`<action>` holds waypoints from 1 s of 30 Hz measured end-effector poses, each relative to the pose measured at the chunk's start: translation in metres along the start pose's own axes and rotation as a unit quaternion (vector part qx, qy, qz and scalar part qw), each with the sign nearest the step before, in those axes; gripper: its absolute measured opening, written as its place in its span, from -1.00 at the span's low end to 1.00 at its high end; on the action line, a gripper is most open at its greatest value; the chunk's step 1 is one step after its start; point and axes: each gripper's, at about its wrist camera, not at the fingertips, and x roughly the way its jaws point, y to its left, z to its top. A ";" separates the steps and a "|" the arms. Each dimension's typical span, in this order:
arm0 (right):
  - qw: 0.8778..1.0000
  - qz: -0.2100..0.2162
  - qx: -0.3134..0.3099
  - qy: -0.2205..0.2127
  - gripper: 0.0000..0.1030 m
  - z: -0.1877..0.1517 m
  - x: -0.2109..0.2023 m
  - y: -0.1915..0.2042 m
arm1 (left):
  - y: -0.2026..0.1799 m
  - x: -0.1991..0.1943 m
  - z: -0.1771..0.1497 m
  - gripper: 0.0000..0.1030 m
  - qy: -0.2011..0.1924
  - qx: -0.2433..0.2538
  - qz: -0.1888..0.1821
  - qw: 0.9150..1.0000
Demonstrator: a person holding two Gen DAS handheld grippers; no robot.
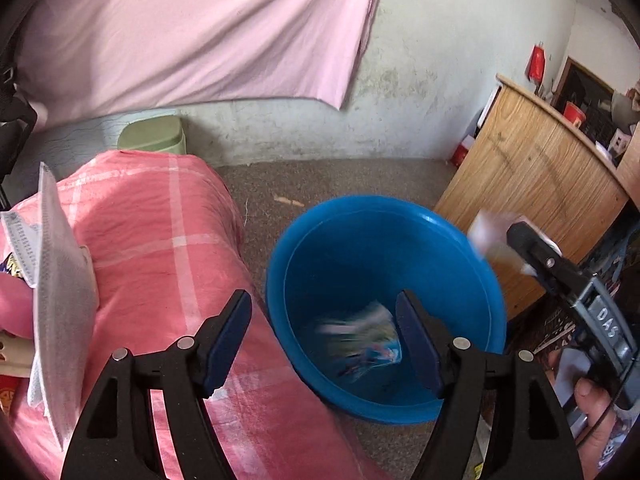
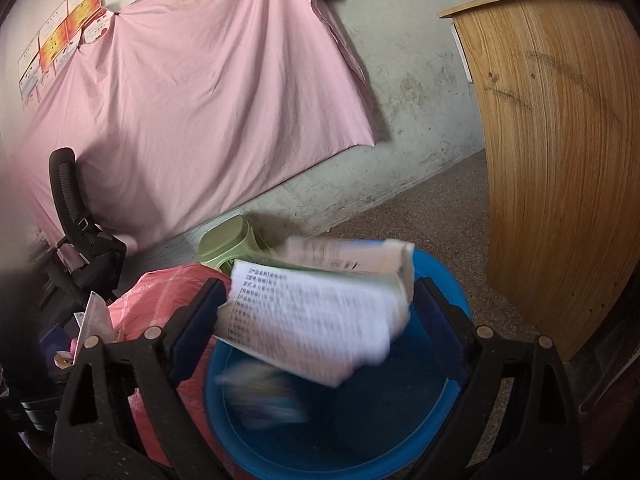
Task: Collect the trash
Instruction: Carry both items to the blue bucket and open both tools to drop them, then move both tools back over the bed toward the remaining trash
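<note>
A blue plastic basin (image 1: 472, 248) stands on the floor beside a pink checked bed cover. A blurred colourful wrapper (image 1: 362, 334) lies inside it. My left gripper (image 1: 324, 320) is open and empty above the basin's near side. My right gripper (image 2: 320, 312) is over the basin (image 2: 448, 400) with its jaws wide apart. A white printed carton (image 2: 316, 312) sits blurred between them; whether the pads touch it I cannot tell. The wrapper also shows in the right wrist view (image 2: 264, 396). The right gripper and carton (image 1: 488, 232) appear at the right of the left wrist view.
A pink checked bed cover (image 1: 160, 240) with a white mesh packet (image 1: 60, 280) lies left of the basin. A green stool (image 1: 154, 134) stands by the wall. A wooden cabinet (image 2: 560, 160) stands right of the basin. A black office chair (image 2: 76, 232) is at far left.
</note>
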 end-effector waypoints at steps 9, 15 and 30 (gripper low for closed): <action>1.000 0.005 -0.006 -0.012 1.00 0.001 -0.004 0.006 | 0.021 -0.046 0.001 0.46 -0.081 -0.045 0.016 0.996; 0.997 0.029 -0.028 -0.072 1.00 0.006 -0.028 0.029 | 0.036 -0.092 0.001 0.60 -0.154 -0.055 0.040 0.986; 0.963 0.106 -0.150 -0.197 1.00 -0.012 -0.110 0.134 | 0.078 -0.211 -0.044 0.97 -0.295 -0.054 0.142 0.943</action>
